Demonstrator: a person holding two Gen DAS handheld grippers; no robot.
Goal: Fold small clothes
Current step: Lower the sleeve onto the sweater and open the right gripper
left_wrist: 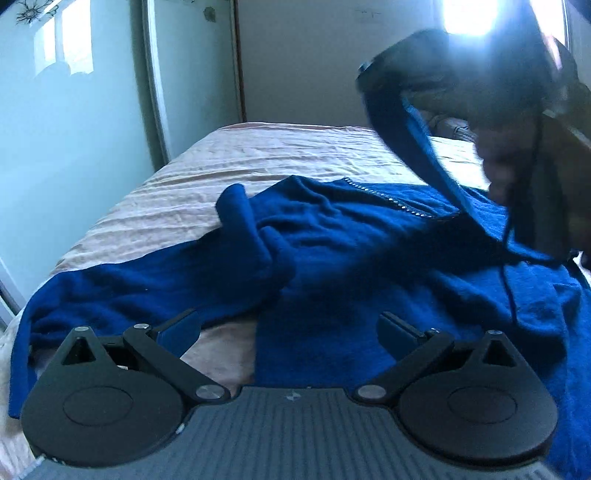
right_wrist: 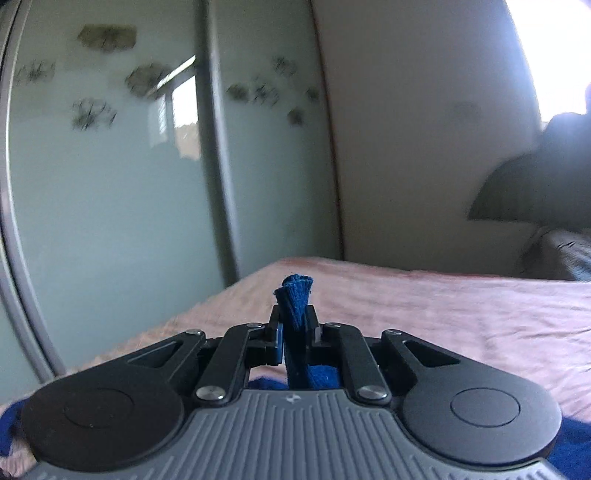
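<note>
A blue knit garment (left_wrist: 332, 236) with a row of small studs lies spread and rumpled on the pink bed sheet (left_wrist: 229, 162). My left gripper (left_wrist: 288, 328) is open and empty, low over the garment's near edge. My right gripper (right_wrist: 294, 325) is shut on a bunched strip of the blue garment (right_wrist: 295, 295), whose end sticks out past the fingertips. In the left wrist view the right gripper (left_wrist: 373, 74) is raised at the upper right, blurred, and a blue band of the garment (left_wrist: 424, 155) stretches up to it from the bed.
Frosted sliding wardrobe doors (right_wrist: 110, 166) stand to the left of the bed, a plain wall (right_wrist: 424, 147) behind it. A bright window (left_wrist: 469, 14) glares at the upper right. A dark lamp shade (right_wrist: 532, 188) and bedding are at the far right.
</note>
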